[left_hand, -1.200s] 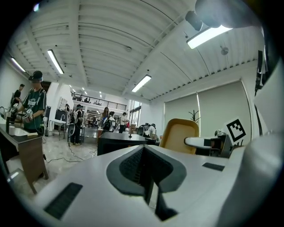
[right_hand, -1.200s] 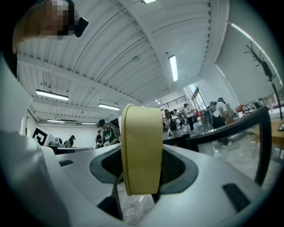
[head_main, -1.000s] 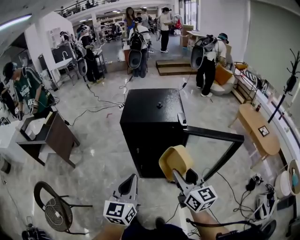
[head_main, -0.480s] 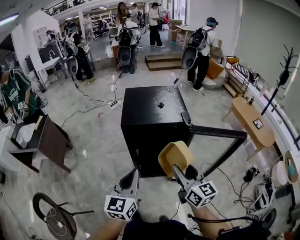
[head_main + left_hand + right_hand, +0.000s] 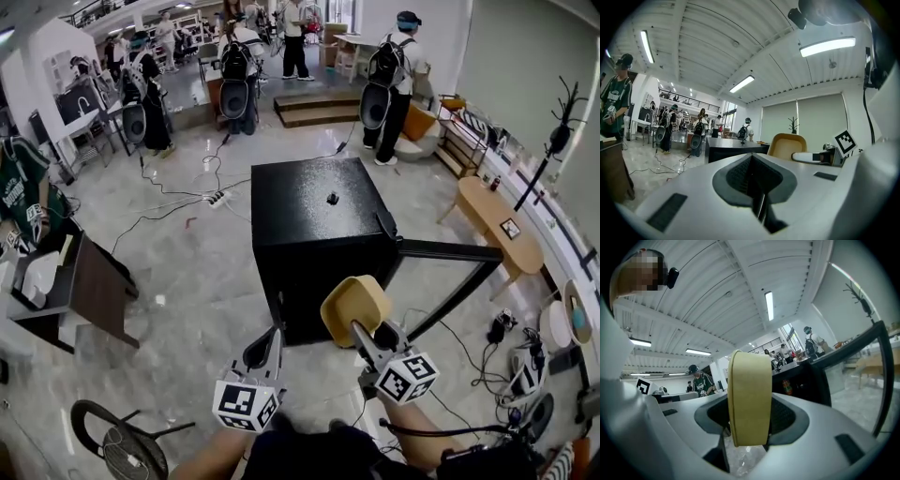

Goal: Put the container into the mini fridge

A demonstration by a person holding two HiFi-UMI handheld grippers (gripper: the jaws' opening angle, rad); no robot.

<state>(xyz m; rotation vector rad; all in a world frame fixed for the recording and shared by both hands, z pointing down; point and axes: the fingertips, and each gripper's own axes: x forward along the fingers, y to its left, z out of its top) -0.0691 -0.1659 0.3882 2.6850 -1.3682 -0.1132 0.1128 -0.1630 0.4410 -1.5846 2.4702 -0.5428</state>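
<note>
A tan, rounded container stands on edge in my right gripper, whose jaws are shut on its sides. In the right gripper view the container fills the gap between the jaws of the right gripper. It hangs just in front of the black mini fridge, near the open front. The fridge door is swung out to the right. My left gripper hovers empty to the left of the container, its jaws together. From the left gripper view the container shows to the right.
A small dark knob sits on the fridge top. Cables run over the shiny floor. A dark bench and a round chair stand to the left, a wooden table to the right. Several people with backpacks stand at the back.
The view has moved nearer the fridge. Both grippers and the held container have shifted slightly right and forward. The grip is unchanged.
</note>
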